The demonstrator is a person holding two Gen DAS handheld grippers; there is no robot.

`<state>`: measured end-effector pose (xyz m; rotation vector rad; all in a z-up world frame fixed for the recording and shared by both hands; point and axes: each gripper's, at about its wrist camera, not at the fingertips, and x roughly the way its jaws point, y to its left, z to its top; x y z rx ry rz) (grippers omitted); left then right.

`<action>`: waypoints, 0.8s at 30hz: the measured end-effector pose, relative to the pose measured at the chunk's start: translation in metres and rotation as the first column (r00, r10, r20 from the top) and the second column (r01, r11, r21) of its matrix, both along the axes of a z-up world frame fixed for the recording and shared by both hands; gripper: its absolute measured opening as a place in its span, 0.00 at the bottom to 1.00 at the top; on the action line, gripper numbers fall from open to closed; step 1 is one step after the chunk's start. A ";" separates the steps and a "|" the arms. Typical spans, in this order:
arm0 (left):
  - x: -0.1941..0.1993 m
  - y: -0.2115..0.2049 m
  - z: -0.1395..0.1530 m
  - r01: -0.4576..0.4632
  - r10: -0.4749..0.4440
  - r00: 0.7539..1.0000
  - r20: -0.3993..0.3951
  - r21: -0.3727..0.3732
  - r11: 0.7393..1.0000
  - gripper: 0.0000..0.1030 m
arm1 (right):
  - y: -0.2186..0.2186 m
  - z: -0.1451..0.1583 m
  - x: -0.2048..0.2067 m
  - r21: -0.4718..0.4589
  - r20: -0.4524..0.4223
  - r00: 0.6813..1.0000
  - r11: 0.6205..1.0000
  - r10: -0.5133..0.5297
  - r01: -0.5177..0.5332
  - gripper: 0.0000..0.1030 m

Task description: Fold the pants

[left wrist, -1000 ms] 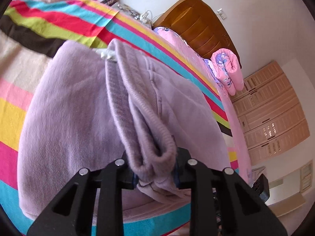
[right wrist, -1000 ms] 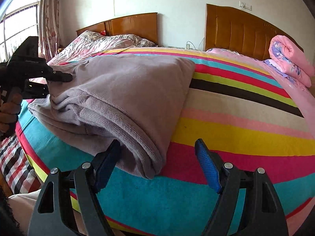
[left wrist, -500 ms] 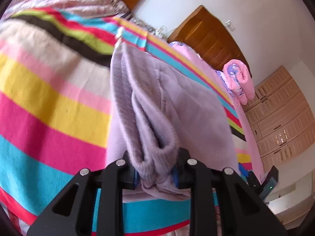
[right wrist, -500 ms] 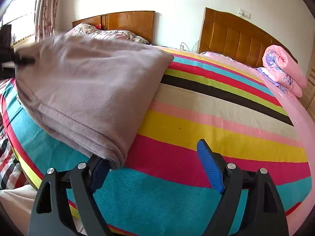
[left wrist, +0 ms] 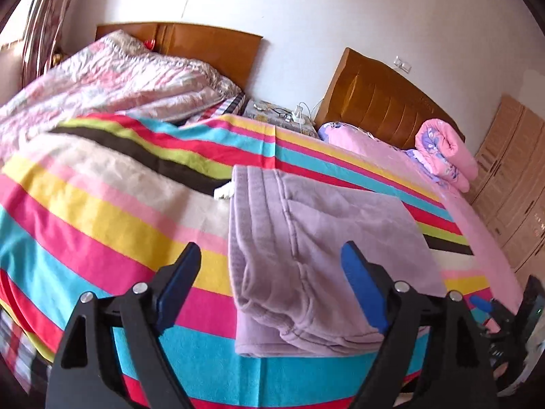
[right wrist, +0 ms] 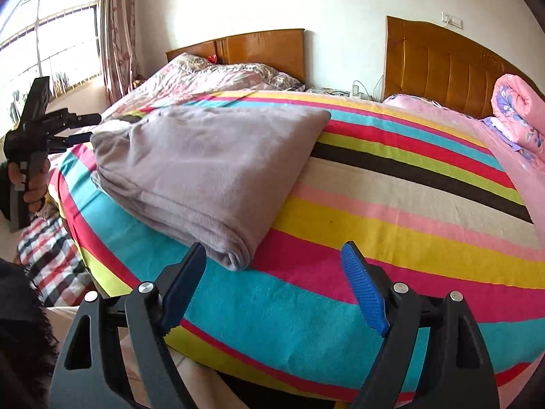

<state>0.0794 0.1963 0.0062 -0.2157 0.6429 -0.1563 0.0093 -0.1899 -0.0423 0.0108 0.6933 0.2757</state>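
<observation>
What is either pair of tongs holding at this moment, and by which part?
Nothing is held. The left tongs and the right tongs both stand open, and the folded purple pants lie free on the striped blanket.

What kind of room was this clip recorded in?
A home bedroom, most likely. Two beds stand side by side with wooden headboards, one spread with a striped blanket where the folded lilac pants lie. A rolled pink quilt and a wooden wardrobe fit that too.
</observation>
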 end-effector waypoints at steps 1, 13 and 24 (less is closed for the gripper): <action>0.001 -0.016 0.008 0.024 -0.025 1.000 0.016 0.050 0.998 0.90 | 0.002 0.007 0.006 0.016 0.016 1.000 1.000 0.007 -0.007 0.74; 0.033 -0.093 -0.065 0.151 -0.119 0.986 -0.120 0.301 0.942 0.93 | 0.074 -0.018 0.044 -0.079 -0.008 0.992 0.989 0.127 -0.127 0.59; 0.024 -0.094 -0.075 0.138 -0.122 0.990 -0.070 0.312 0.940 0.96 | 0.068 -0.020 0.029 -0.107 0.036 0.996 0.991 0.083 -0.078 0.59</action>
